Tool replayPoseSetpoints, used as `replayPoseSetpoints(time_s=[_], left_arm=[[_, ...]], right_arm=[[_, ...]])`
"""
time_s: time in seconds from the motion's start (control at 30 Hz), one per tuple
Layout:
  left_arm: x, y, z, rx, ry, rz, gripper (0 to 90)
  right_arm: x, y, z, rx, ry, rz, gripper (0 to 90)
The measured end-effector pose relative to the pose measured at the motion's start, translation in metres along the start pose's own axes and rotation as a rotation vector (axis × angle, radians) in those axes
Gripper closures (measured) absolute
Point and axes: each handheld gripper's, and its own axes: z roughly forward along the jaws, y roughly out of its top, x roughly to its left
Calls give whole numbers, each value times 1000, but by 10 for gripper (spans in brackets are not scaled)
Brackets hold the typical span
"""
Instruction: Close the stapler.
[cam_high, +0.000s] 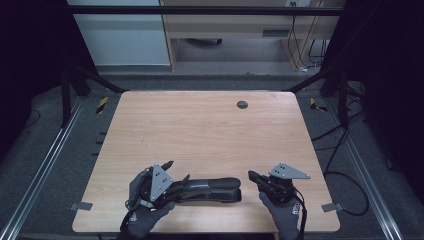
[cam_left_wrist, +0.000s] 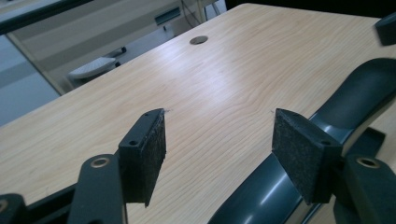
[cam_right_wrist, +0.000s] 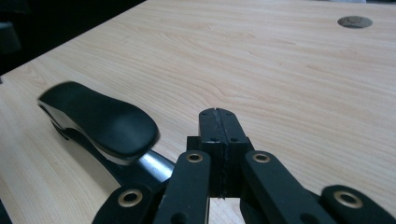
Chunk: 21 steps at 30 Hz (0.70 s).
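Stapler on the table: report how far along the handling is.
Done: nothing evident; the black stapler lies flat on the table between both hands. In hand: nothing; the left claw is open beside it, the right claw shut empty. Left: any grasp.

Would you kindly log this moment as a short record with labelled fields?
surface: wooden table
round hole: far side of the table
object: long black stapler-like tool, lying near the front edge between the hands
left gripper: open, jaws wide apart, at the tool's left end, one pad beside its body
right gripper: shut, pads pressed together, nothing between them, just right of the tool
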Motion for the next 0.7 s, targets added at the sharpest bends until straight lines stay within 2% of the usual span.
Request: replayPoseSetpoints(time_s=[0.3,0.37,0.7], left_arm=[[24,-23,-4,31,55,-48,354],[29,-29,-5,51,64,-71,356],[47,-48,-9,73,112,-126,364]], right_arm=[[16,11,-2,-7,65,-23,900],[20,13,-1,-9,77,-31,900],[36,14,8,29,138,-47,900]])
